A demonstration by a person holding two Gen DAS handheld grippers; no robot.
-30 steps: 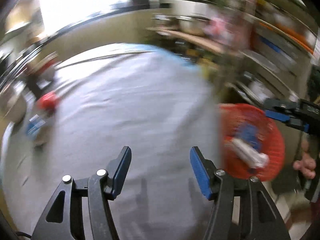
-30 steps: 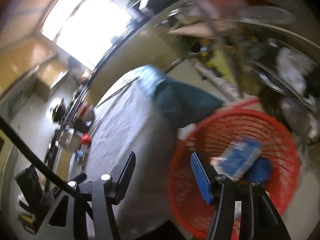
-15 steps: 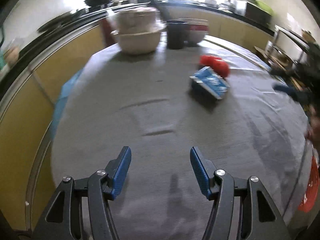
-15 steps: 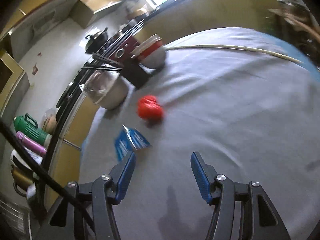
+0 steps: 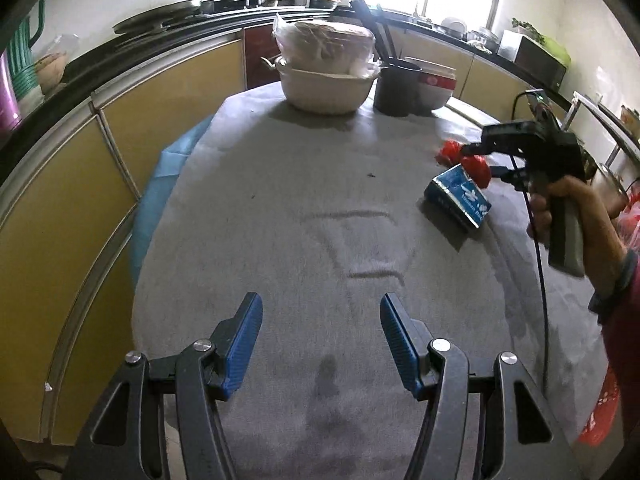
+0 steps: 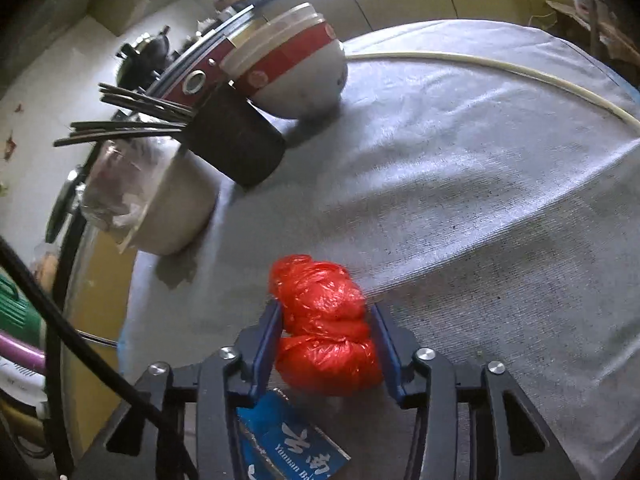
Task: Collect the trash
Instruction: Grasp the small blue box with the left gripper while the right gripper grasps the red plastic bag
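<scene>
A crumpled red plastic bag (image 6: 326, 326) lies on the grey tablecloth (image 6: 480, 200), between the fingers of my right gripper (image 6: 326, 312), whose pads touch both its sides. A blue carton (image 6: 288, 446) lies just below that gripper. In the left wrist view the red bag (image 5: 476, 162) and the blue carton (image 5: 458, 198) lie at the right, with the right gripper (image 5: 486, 160) at the bag. My left gripper (image 5: 321, 336) is open and empty above the near cloth.
A white basin with a bagged bowl (image 5: 326, 68), a dark chopstick cup (image 5: 398, 88) and a red-and-white bowl (image 5: 434, 86) stand at the table's far edge. Yellow cabinets (image 5: 60, 200) curve along the left. A red basket edge (image 5: 600, 416) shows at lower right.
My right gripper moved in from above the table to the red bag and closed around it. My left gripper stayed open, and its view steadied on the table.
</scene>
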